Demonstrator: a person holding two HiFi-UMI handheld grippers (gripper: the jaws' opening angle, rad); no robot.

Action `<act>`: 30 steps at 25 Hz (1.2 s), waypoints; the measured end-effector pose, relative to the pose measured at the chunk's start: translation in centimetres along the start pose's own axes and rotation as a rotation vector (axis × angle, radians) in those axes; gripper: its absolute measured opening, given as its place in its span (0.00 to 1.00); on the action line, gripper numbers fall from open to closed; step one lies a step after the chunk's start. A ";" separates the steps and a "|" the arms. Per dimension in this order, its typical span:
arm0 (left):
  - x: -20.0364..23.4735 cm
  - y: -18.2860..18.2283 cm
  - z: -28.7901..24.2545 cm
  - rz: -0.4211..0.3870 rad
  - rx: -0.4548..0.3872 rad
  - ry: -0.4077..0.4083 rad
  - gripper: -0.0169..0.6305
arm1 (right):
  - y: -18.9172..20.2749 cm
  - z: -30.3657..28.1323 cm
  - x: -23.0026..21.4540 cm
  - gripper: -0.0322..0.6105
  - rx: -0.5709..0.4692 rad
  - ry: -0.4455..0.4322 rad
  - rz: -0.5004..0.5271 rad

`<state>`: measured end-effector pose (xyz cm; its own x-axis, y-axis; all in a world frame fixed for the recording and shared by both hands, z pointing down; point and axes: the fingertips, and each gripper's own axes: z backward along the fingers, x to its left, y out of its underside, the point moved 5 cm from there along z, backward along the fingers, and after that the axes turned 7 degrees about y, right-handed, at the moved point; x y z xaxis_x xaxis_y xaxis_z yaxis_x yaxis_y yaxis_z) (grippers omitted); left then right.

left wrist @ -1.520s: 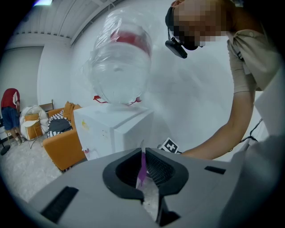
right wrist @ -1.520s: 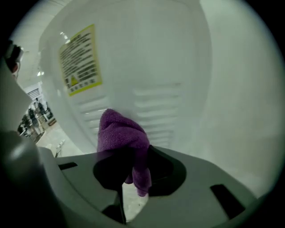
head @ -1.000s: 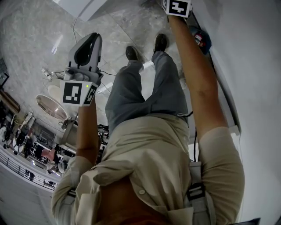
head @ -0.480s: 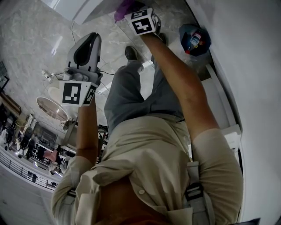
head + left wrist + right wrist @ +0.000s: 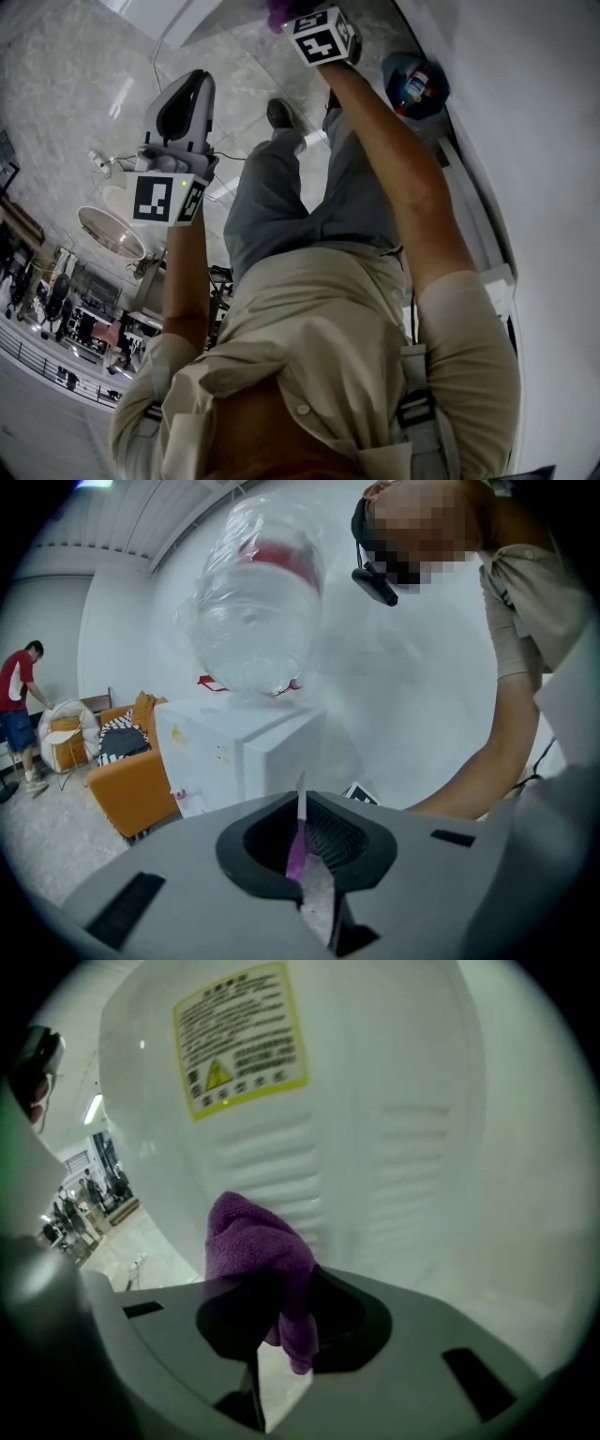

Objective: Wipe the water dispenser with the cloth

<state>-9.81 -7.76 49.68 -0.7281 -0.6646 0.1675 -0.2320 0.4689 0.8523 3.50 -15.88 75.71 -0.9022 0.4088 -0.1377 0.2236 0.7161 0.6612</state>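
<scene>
The water dispenser (image 5: 244,752) is a white cabinet with a clear upturned bottle (image 5: 258,611) on top. In the right gripper view one of its white panels (image 5: 375,1101) fills the frame, with ribbed vents and a yellow warning label (image 5: 242,1040). My right gripper (image 5: 277,1283) is shut on a bunched purple cloth (image 5: 253,1241), which is at or very close to that panel. In the head view the cloth (image 5: 278,11) and right gripper (image 5: 292,17) sit at the top edge beside the dispenser (image 5: 178,19). My left gripper (image 5: 190,82) is held up, apart from it, jaws shut (image 5: 300,808).
A blue bin (image 5: 415,84) holding small items stands by the right wall, beside a white ledge (image 5: 473,225). A cable and plug (image 5: 108,159) lie on the marble floor. An orange sofa (image 5: 131,771) and a person in a red shirt (image 5: 19,705) are beyond the dispenser.
My right gripper swung left from the wall side to the dispenser with the cloth, then shifted slightly up and right. The left gripper has stayed still.
</scene>
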 end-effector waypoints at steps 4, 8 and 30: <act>0.2 -0.1 0.6 0.002 -0.008 -0.007 0.09 | -2.3 2.1 -6.5 0.19 -0.103 0.204 0.041; 0.2 -0.5 1.2 0.004 -0.013 -0.013 0.09 | -6.1 6.1 -11.8 0.19 -0.242 0.377 0.032; -1.0 -5.4 2.2 -0.021 -0.040 -0.012 0.09 | -9.3 12.1 2.7 0.18 -0.285 0.090 0.002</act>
<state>-9.26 -8.36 43.86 -0.7311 -0.6671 0.1434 -0.2216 0.4309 0.8747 3.46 -14.54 60.27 -0.9339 0.3488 -0.0787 0.1240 0.5223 0.8437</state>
